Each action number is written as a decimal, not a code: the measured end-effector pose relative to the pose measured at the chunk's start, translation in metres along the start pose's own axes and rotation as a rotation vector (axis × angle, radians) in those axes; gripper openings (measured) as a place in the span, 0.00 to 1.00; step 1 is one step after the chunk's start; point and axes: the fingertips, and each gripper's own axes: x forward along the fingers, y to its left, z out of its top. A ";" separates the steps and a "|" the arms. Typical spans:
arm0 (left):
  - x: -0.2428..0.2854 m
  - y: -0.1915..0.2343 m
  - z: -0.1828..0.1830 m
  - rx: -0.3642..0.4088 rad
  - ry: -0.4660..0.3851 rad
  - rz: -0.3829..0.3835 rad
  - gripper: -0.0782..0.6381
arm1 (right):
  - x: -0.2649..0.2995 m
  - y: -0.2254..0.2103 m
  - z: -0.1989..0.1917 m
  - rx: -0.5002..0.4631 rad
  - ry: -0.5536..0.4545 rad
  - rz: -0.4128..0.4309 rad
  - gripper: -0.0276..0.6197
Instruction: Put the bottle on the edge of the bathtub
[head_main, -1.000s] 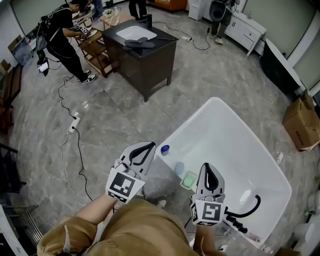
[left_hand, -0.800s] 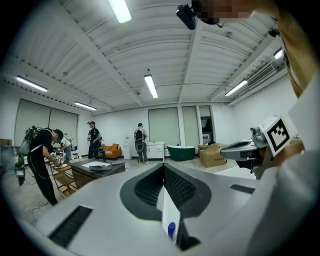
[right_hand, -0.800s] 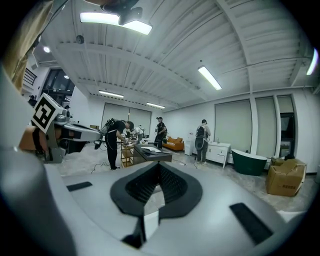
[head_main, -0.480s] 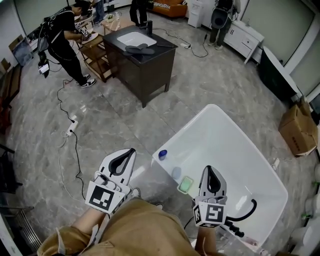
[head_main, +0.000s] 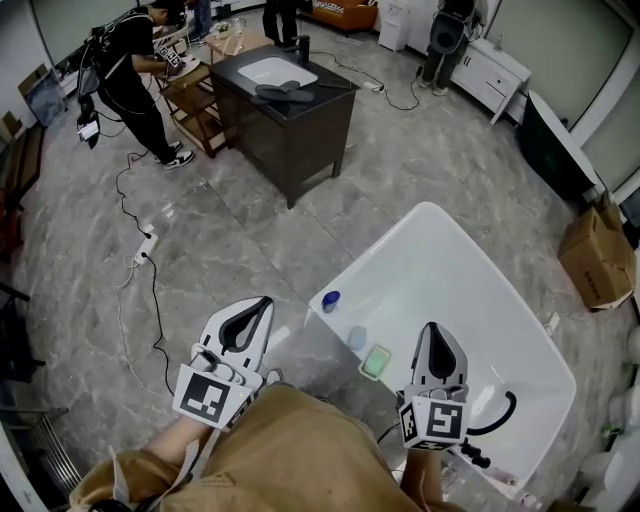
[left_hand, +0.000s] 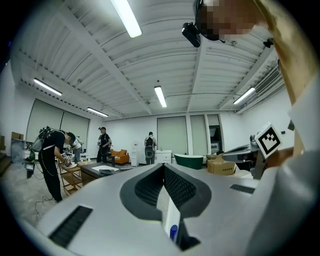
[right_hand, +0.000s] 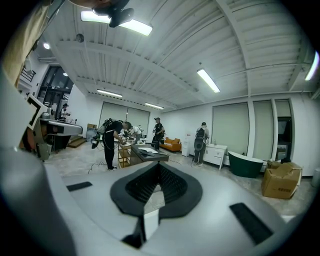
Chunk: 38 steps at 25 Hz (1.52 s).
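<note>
Jaws, left gripper (head_main: 264, 301): pressed together at the tips, nothing between them; held over the grey marbled floor (head_main: 230, 230), just left of the bathtub's near corner

Jaws, right gripper (head_main: 436, 328): likewise closed tip to tip and empty; held above the near rim of the bathtub, well apart from the left gripper

Bottle (head_main: 330, 299): blue cap, seen from above; stands upright on the rim at the near-left corner of the bathtub, free of both grippers, between them and nearer the left one

Bathtub (head_main: 436, 212): white, set at an angle across the floor

Pale item (head_main: 357, 337) and green item (head_main: 376, 361): on the same rim, in a row beside the bottle, running toward the right gripper

Dark cabinet (head_main: 300, 130) with a white basin (head_main: 272, 71): farther back

Person (head_main: 125, 75): in black, bent over a wooden rack, far left

Cardboard box (head_main: 598, 255): right edge
</note>
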 end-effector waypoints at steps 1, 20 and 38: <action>0.000 0.002 0.000 0.005 -0.005 -0.001 0.12 | 0.000 0.001 0.000 0.001 -0.001 0.002 0.05; -0.005 -0.001 -0.008 -0.029 0.007 -0.036 0.12 | 0.010 0.029 0.000 0.000 0.004 0.050 0.05; -0.019 0.013 -0.020 -0.028 0.047 -0.030 0.12 | 0.012 0.052 -0.004 -0.009 0.002 0.063 0.05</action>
